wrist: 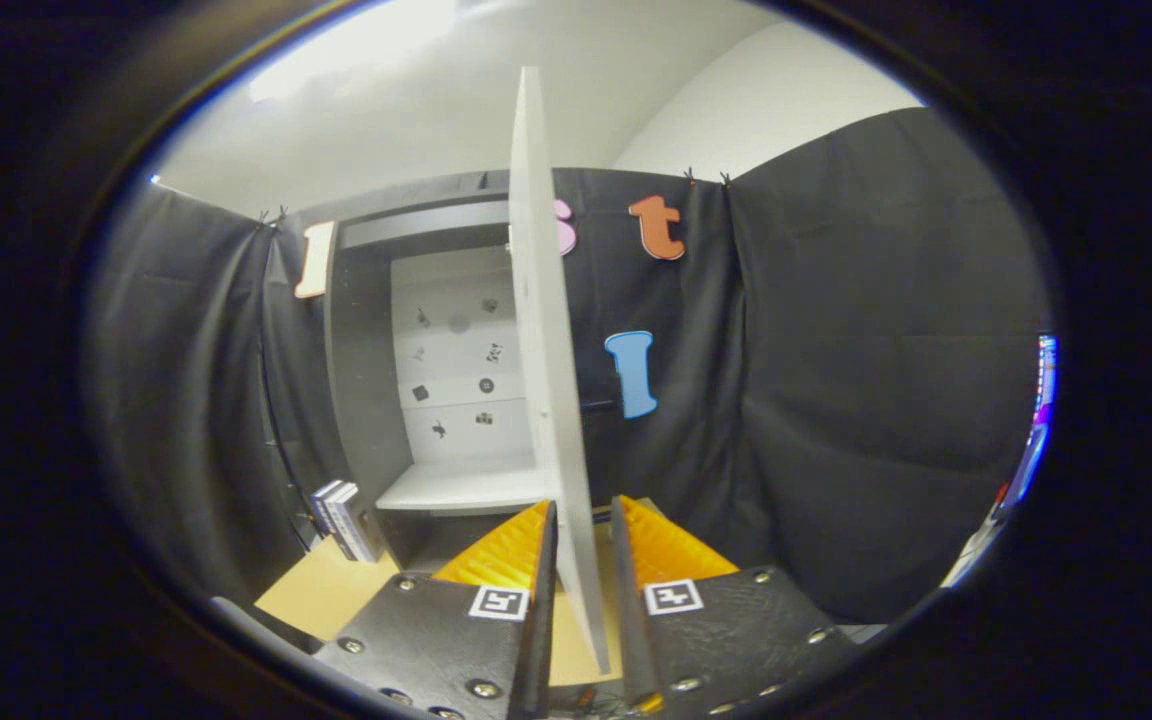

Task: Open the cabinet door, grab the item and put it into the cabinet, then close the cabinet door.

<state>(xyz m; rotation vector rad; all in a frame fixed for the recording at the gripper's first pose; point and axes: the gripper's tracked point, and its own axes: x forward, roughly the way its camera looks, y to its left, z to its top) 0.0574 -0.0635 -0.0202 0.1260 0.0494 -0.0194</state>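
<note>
Between the fingers stands the open cabinet door, contact unclear.

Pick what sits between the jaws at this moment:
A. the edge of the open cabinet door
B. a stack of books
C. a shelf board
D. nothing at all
A: the cabinet door stands open, edge-on, and its lower edge runs down between the jaws of the gripper, one finger on each side. Whether they press on it is unclear. The books lean by the cabinet, left of the jaws.
</note>
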